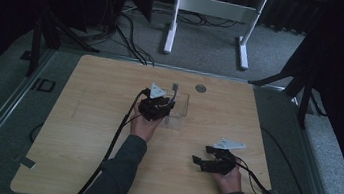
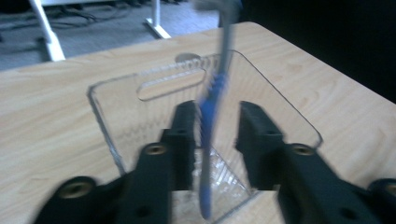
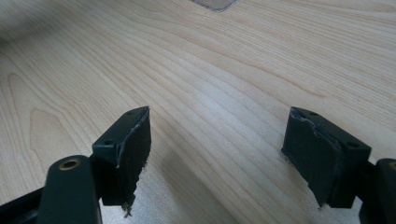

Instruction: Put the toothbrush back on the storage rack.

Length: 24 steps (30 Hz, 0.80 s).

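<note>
A clear plastic container (image 1: pixel 181 109) stands near the middle of the wooden table (image 1: pixel 90 131). A blue toothbrush (image 2: pixel 208 140) stands tilted in the container (image 2: pixel 100 112), its grey head (image 1: pixel 175 87) sticking up above the rim. My left gripper (image 1: pixel 164 107) reaches over the container's near edge. Its jaws (image 2: pixel 218 109) stand apart on either side of the blurred toothbrush handle, which sits close to the left jaw with a clear gap to the right one. My right gripper (image 1: pixel 197 162) rests low at the front right, open (image 3: pixel 218 114), with bare wood between its fingers.
A small grey round disc (image 1: pixel 201 88) lies on the table behind the container. Beyond the far edge stand a white desk frame (image 1: pixel 212 6) and loose cables (image 1: pixel 132 41) on the grey floor. Black stand legs (image 1: pixel 306 94) flank the table.
</note>
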Each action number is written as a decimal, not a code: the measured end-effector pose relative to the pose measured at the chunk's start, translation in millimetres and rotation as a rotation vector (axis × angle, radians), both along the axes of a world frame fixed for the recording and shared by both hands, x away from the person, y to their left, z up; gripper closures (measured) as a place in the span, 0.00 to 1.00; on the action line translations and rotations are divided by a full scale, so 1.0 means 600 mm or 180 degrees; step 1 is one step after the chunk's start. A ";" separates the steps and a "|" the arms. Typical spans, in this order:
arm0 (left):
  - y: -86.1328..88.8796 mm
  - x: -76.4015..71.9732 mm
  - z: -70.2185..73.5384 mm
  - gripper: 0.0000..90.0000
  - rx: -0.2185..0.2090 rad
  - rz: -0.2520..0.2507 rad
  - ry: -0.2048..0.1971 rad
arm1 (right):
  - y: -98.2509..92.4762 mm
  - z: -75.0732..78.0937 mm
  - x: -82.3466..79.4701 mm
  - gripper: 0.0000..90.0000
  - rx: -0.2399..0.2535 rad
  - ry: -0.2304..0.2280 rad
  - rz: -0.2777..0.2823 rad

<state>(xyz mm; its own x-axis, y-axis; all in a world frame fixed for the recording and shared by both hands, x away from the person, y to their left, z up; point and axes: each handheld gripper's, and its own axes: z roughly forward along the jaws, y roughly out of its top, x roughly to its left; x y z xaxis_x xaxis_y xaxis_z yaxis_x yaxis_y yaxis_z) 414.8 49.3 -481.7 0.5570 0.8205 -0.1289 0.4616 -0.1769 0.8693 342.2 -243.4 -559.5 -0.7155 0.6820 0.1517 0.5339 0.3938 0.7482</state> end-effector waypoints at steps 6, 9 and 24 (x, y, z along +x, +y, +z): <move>0.011 -0.013 0.011 0.53 -0.0054 0.0016 -0.0110 | 0.000 0.000 0.000 0.25 0.0001 0.0000 0.0000; 0.020 -0.018 0.016 0.51 -0.0095 0.0032 -0.0141 | 0.000 0.000 0.000 0.26 0.0000 0.0000 0.0001; 0.051 -0.030 0.020 0.51 -0.0163 0.0094 -0.0146 | 0.000 0.000 0.000 0.26 0.0002 0.0001 -0.0001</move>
